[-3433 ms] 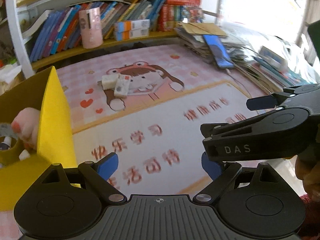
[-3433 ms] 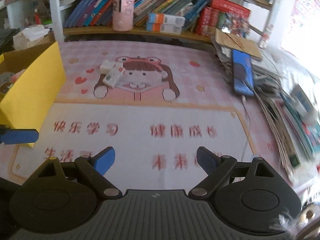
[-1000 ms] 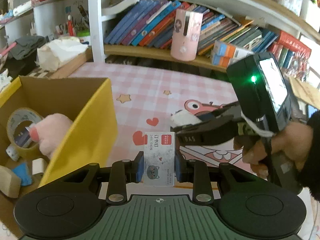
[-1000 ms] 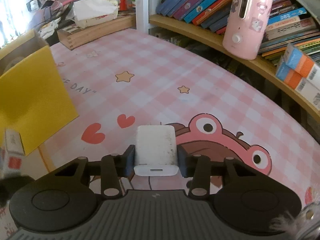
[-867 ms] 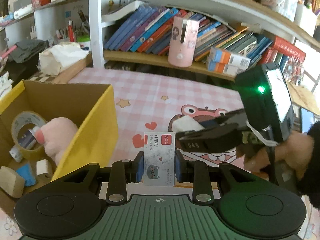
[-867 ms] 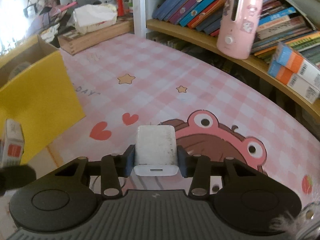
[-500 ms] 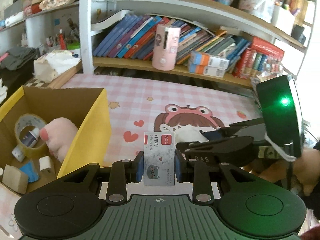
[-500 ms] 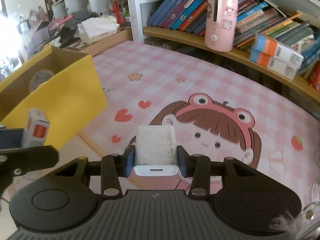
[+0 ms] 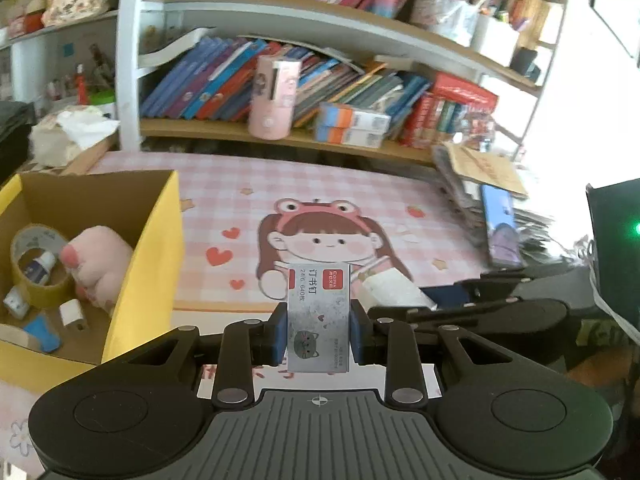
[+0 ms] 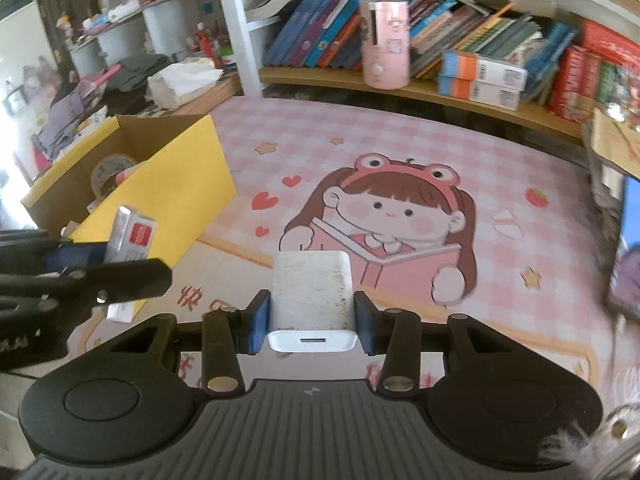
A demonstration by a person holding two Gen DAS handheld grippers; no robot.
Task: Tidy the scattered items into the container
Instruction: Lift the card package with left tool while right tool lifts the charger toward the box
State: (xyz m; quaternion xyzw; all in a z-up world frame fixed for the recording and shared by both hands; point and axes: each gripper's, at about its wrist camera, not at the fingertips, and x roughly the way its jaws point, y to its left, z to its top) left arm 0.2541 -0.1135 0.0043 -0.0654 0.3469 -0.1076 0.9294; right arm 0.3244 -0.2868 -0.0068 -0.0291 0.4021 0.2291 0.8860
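Your left gripper [image 9: 319,340] clamps the staple box [image 9: 319,316], right gripper [image 10: 312,322] clamps the charger [image 10: 312,296]; the box [image 9: 160,240] lies left of both, left gripper nearer

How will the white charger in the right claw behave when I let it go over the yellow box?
The white charger looks like a rigid, smooth plastic block, so it should drop cleanly from the right claw. Its flat faces suggest it will settle, not roll. It may bounce off the plush toy inside the yellow box.
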